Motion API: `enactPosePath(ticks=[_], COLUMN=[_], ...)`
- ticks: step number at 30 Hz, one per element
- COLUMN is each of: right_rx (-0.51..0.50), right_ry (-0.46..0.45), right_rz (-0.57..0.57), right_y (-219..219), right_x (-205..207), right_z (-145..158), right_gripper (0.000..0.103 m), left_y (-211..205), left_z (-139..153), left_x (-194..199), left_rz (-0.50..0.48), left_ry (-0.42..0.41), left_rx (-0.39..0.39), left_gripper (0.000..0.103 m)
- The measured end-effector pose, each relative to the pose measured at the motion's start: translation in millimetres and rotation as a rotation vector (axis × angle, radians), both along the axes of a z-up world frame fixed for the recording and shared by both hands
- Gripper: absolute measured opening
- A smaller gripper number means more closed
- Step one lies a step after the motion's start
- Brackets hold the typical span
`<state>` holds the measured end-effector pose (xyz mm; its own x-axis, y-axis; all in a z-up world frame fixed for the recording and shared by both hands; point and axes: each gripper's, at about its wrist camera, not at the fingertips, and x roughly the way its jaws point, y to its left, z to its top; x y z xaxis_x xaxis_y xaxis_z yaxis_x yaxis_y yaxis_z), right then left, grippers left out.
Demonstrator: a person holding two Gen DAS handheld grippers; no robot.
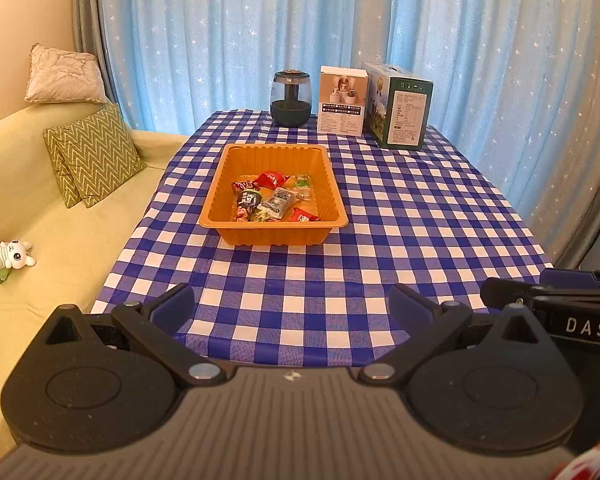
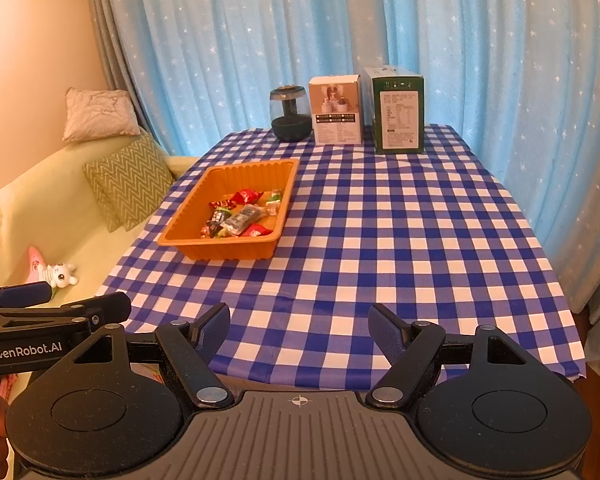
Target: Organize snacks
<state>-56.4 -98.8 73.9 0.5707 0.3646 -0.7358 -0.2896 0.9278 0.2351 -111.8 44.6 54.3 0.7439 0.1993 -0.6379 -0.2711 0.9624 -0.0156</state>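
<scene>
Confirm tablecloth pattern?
Blue and white checks on the tablecloth; clearest in the right wrist view.

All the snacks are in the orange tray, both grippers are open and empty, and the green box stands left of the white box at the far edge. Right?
Not quite: the green box stands right of the white box, as the right wrist view shows. The snacks do lie in the orange tray, and the left gripper and right gripper are open and empty.

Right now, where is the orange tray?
In both views the orange tray sits left of centre on the checkered tablecloth, nearer than the dark jar.
</scene>
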Motion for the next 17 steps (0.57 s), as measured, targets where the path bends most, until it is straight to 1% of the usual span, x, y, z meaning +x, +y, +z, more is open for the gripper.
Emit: enactPosePath(ticks=[9, 17], right_rx=[0.001, 0.001], right_ry=[0.000, 0.000], right_rz=[0.000, 0.000], right_y=[-0.6, -1.0], right_x=[0.1, 0.4], right_z=[-0.2, -0.2], right_gripper=[0.076, 0.076], left_y=[0.0, -3.6], left_z=[-0.6, -3.9], left_x=[0.4, -2.3], left_rz=[-0.002, -0.007], left_ry=[0.001, -0.006], left_rx=[-0.001, -0.022], left_gripper=[0.103, 0.103])
